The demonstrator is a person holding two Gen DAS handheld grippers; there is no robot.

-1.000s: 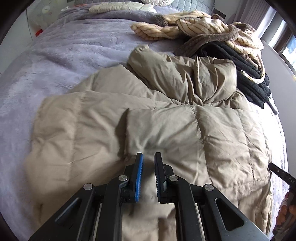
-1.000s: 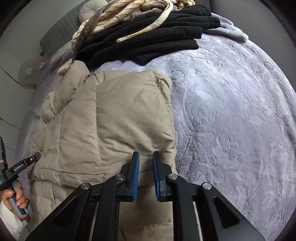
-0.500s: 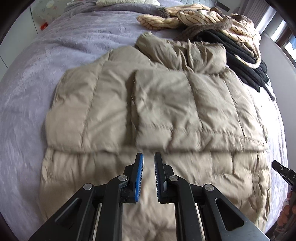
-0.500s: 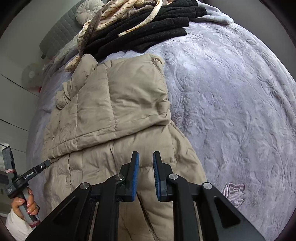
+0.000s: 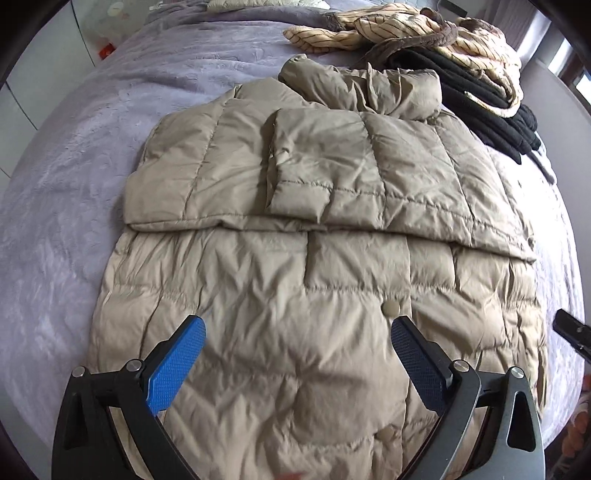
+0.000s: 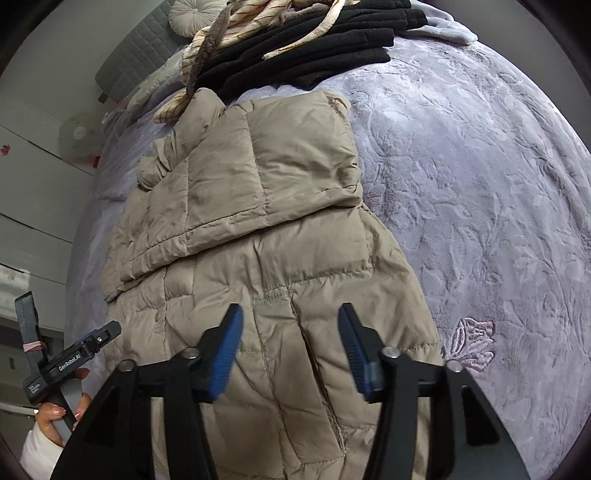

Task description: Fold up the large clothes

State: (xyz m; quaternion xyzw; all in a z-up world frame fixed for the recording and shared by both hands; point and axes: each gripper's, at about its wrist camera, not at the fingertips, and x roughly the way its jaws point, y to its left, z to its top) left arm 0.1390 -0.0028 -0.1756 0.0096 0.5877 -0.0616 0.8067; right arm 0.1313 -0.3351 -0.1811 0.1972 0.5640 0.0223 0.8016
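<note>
A beige puffer jacket [image 5: 303, 280] lies flat on the lilac bed cover [image 5: 74, 184], its sleeves folded across the upper half and its hood bunched at the far end. My left gripper [image 5: 298, 326] hovers over the lower half near the hem. Its jaws are opening wide and nothing is between the blue pads [image 5: 173, 369]. My right gripper [image 6: 291, 312] hangs over the jacket's [image 6: 258, 229] right lower part. Its jaws are also opening and hold nothing. A hand carries the left gripper [image 6: 70, 362] at the edge of the right wrist view.
A pile of black clothes [image 6: 314, 48] and a cream striped garment [image 5: 406, 29] lie beyond the jacket's hood. A round cushion [image 6: 192, 14] rests against the grey headboard [image 6: 136, 62]. White cabinets [image 6: 33, 192] stand left of the bed. The bed cover [image 6: 480, 184] spreads bare to the right.
Both grippers have drawn back from the folded sleeves toward the hem and risen a little. Their jaws, nearly shut before, now stand wide apart.
</note>
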